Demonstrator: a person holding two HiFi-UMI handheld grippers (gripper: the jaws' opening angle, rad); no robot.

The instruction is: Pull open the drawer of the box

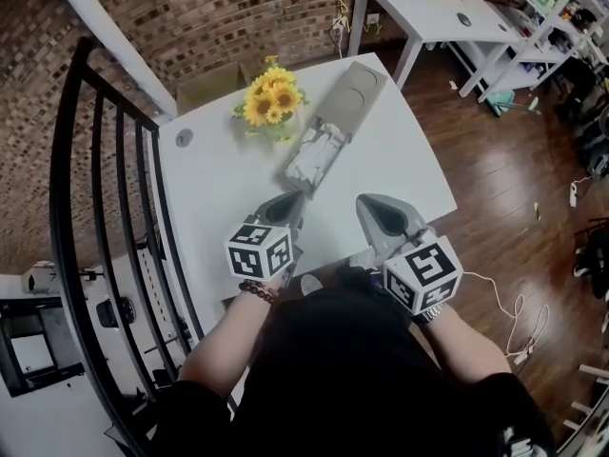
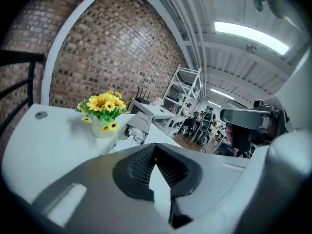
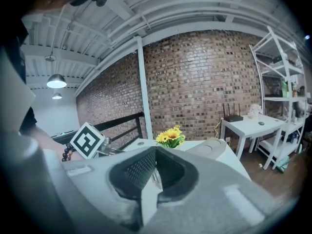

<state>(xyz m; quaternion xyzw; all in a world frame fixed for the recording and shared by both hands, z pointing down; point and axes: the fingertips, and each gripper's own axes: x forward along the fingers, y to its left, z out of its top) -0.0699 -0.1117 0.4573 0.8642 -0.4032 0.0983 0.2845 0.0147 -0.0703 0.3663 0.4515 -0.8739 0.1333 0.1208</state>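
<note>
Grey box (image 1: pixel 360 86) lies toward 1 o'clock on the white bench (image 1: pixel 214 184), with its drawer (image 1: pixel 312 158) standing open toward 7 o'clock. Sunflowers (image 1: pixel 271 100) stand just beside the drawer at its 10 o'clock. The left gripper (image 1: pixel 285 203) and right gripper (image 1: pixel 374 208) hover at the bench's 6 o'clock edge, each with its fingers pressed together on nothing.

I count two grippers: my left gripper (image 1: pixel 284 206) and my right gripper (image 1: pixel 383 215). There is one box (image 1: pixel 359 89) with one drawer (image 1: pixel 312 158), one bunch of sunflowers (image 1: pixel 271 101), and two white tables, a near table (image 1: pixel 209 188) and a far table (image 1: pixel 433 17).
</note>
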